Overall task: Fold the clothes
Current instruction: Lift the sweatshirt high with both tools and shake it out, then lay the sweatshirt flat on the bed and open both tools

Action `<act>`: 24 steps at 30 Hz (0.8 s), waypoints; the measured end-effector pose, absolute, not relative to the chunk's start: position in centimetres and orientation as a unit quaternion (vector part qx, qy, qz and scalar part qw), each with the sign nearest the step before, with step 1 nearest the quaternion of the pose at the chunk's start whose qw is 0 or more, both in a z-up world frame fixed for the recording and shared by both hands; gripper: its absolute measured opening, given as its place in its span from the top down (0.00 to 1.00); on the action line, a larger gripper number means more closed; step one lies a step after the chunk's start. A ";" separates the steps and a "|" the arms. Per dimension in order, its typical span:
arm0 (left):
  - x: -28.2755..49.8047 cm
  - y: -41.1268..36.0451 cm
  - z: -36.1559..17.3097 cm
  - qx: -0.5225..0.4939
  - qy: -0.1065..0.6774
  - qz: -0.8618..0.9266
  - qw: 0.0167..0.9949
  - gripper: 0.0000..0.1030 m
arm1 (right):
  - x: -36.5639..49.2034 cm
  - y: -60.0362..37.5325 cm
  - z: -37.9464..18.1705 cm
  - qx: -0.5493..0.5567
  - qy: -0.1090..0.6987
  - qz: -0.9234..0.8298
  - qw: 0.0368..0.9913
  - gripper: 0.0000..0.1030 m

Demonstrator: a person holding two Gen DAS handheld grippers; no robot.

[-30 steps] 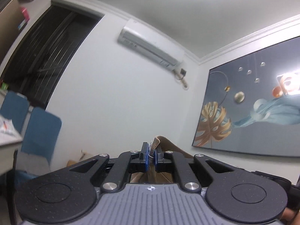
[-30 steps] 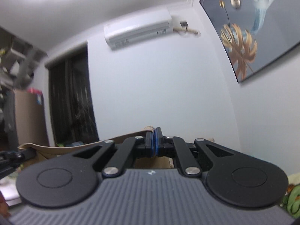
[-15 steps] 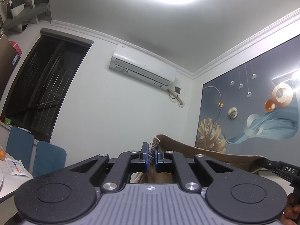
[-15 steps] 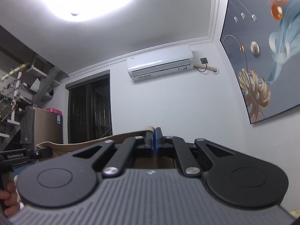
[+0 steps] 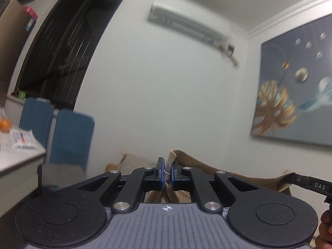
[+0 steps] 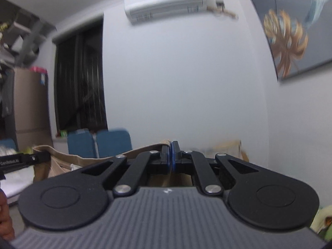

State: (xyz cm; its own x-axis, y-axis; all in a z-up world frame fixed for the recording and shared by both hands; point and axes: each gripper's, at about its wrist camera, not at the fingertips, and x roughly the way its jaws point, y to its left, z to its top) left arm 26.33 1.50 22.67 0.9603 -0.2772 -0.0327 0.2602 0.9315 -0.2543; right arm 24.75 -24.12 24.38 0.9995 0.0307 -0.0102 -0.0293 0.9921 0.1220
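Garment (image 5: 209, 167), tan, stretched in air between my two claws; left claw (image 5: 166, 173) clenched on ribbed edge; right claw (image 6: 171, 157) clenched on opposite edge; both aimed at white wall, blue chairs (image 5: 70, 139) beyond.

The garment (image 5: 209, 167) is seen as matt tan woven cloth, ribbed at the pinched edge. The left gripper (image 5: 166, 173) is built of grainy matt black plastic with shiny metal rivets and smooth blue pads (image 5: 160, 172). The chairs (image 6: 113, 143) are covered in blue fabric.
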 end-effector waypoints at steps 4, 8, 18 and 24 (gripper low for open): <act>35.9 1.7 13.0 -0.106 0.090 -0.113 0.984 0.94 | 35.0 -24.0 15.2 0.045 0.082 0.000 0.996 0.95; 45.1 0.3 5.2 -0.050 0.136 -0.091 0.985 0.94 | 44.9 -23.5 6.6 0.026 0.160 -0.026 0.986 0.95; 59.4 -1.5 -12.0 -0.015 0.253 -0.070 0.965 0.94 | 56.2 -22.2 -9.5 -0.052 0.251 -0.021 0.966 0.94; 59.3 -0.7 -17.0 -0.016 0.306 -0.067 0.949 0.34 | 56.7 -24.2 -13.3 -0.002 0.299 0.005 0.954 0.16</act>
